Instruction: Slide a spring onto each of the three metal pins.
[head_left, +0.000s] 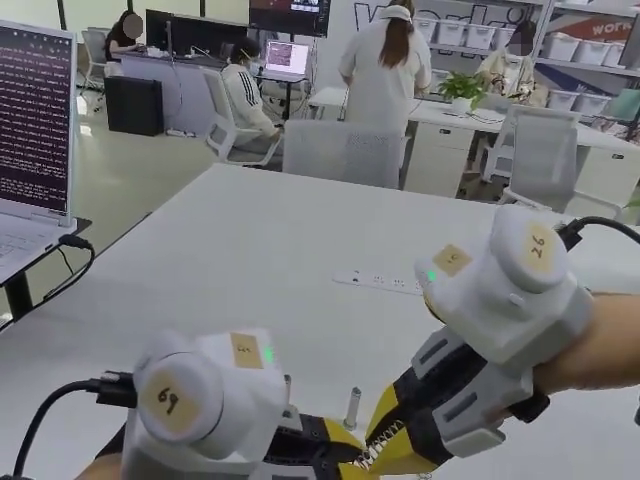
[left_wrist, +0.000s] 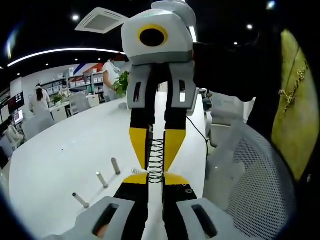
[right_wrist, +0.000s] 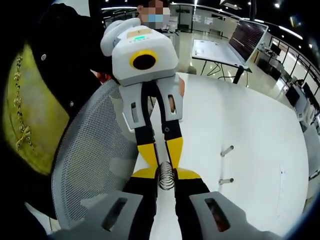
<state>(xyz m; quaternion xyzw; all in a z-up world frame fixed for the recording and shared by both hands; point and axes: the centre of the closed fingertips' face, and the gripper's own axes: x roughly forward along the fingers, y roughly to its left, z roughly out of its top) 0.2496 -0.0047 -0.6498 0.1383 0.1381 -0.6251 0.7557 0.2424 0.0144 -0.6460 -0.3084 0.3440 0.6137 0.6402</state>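
The left gripper (left_wrist: 156, 179) points right and the right gripper (left_wrist: 157, 162) slants down to the left, meeting tip to tip over the table's (head_left: 250, 260) near edge. Both pairs of jaws pinch the spring (left_wrist: 156, 159), just beside three upright pins (left_wrist: 101, 179)

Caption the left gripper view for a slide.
Left gripper and right gripper grip one spring between them; three bare pins stand on the white table.
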